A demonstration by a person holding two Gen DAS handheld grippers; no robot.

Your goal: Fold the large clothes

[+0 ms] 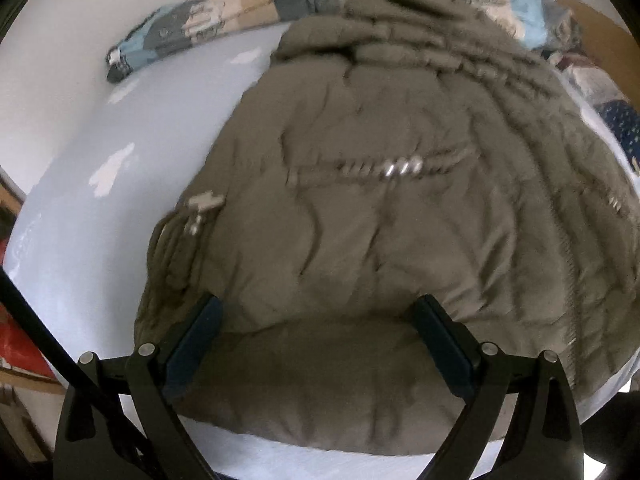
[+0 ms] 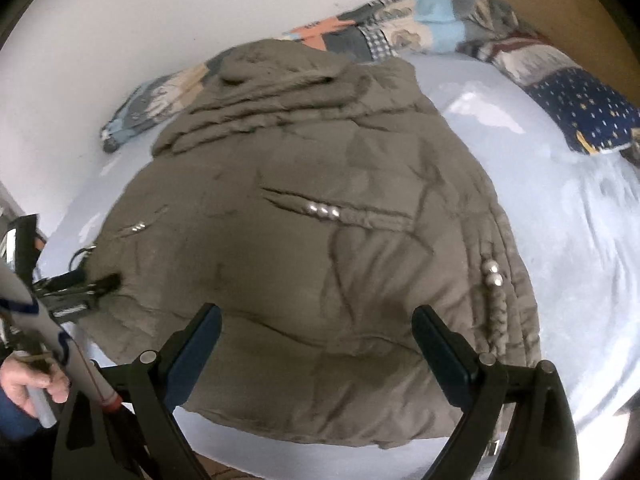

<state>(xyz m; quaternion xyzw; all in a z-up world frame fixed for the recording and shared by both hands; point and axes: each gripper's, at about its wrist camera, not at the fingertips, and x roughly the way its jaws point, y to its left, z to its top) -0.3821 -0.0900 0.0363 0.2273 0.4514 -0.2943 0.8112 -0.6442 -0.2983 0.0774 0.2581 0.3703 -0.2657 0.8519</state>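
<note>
A pale blue bed [image 2: 560,240] meets a white wall [image 2: 160,8], patchwork blanket [image 2: 432,20] bunched between.

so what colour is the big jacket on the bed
Olive-brown, a dull khaki, with small silver studs. The jacket shows best in the right wrist view.

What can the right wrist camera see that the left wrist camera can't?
Only the right wrist view shows the person's hand and the left gripper reaching to the jacket's edge; whether it grips cannot be told there. Only the left wrist view shows the silver zipper pull at the jacket's left edge. Both show the brown puffy jacket lying on the pale blue sheet, the patchwork blanket behind it, and open jaws over the jacket's near hem.
</note>
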